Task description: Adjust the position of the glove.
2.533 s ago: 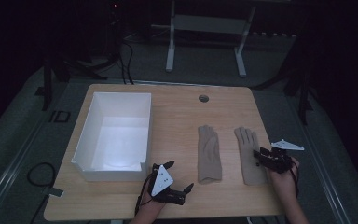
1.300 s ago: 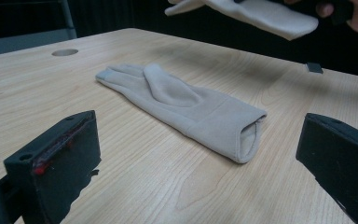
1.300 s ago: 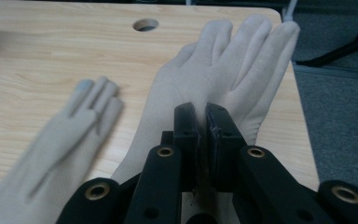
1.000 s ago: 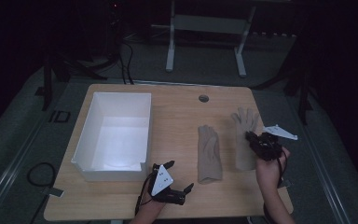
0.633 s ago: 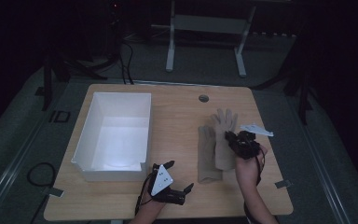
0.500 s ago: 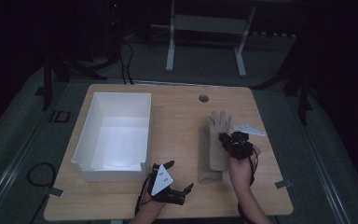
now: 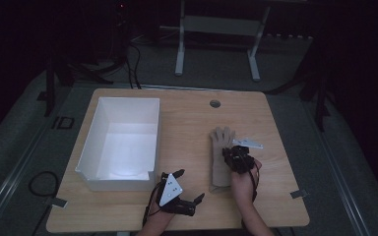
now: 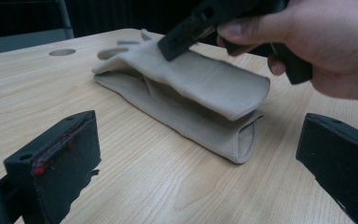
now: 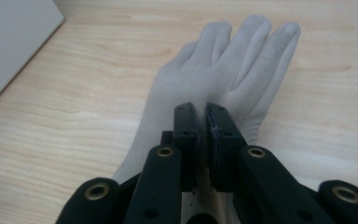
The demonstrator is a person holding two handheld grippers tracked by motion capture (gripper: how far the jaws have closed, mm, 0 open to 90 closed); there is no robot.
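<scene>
At about 5 o'clock on the counter [image 7: 187, 105], one beige glove is laid on top of the other glove [image 8: 200, 128], apparently to pair them. The upper glove [image 7: 221, 147] is pinched in the clenched right claw [image 9: 201, 135], likely so it can be squared up before release. Soft, suede-like fabric, flat, open cuffs, fingers toward 12. The left claw [image 7: 189, 189] is left released, resting at 6. A white rectangular bin [image 7: 123, 142] sits at 9.

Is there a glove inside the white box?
No, the white box holds nothing in the high view; both gloves lie stacked on the wooden table to its right.
</scene>
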